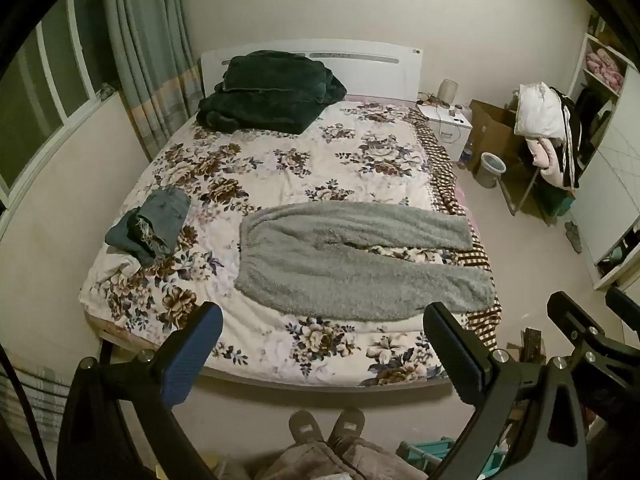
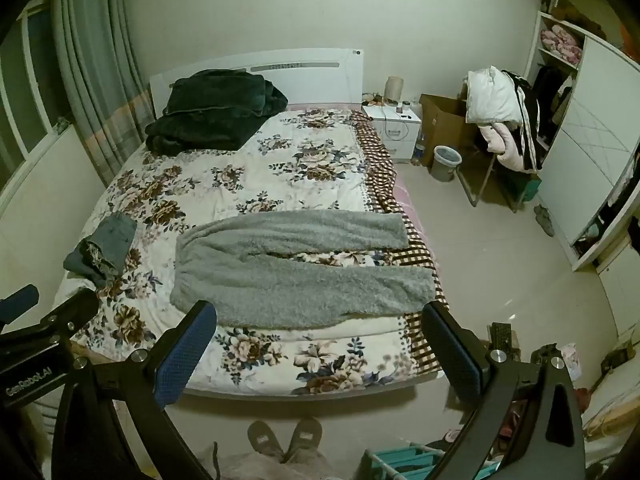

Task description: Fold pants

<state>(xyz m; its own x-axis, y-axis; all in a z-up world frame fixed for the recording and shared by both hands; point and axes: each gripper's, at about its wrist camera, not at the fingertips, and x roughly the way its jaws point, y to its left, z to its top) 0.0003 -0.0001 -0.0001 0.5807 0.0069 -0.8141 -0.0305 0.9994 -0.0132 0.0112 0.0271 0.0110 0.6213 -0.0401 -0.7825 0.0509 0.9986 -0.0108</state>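
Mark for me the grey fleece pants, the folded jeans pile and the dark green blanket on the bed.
grey fleece pants [image 1: 320, 256]: left wrist view, seat area near the waistband.
folded jeans pile [image 1: 166, 216]: left wrist view, top denim layer.
dark green blanket [image 2: 212, 112]: right wrist view, middle of the heap.

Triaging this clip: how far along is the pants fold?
Done: grey fleece pants are laid flat on the floral bedspread, legs slightly apart, waistband to the left; a folded pile of jeans sits beside them. In hand: nothing; the left gripper and right gripper are open above the bed's foot. Left: every fold.
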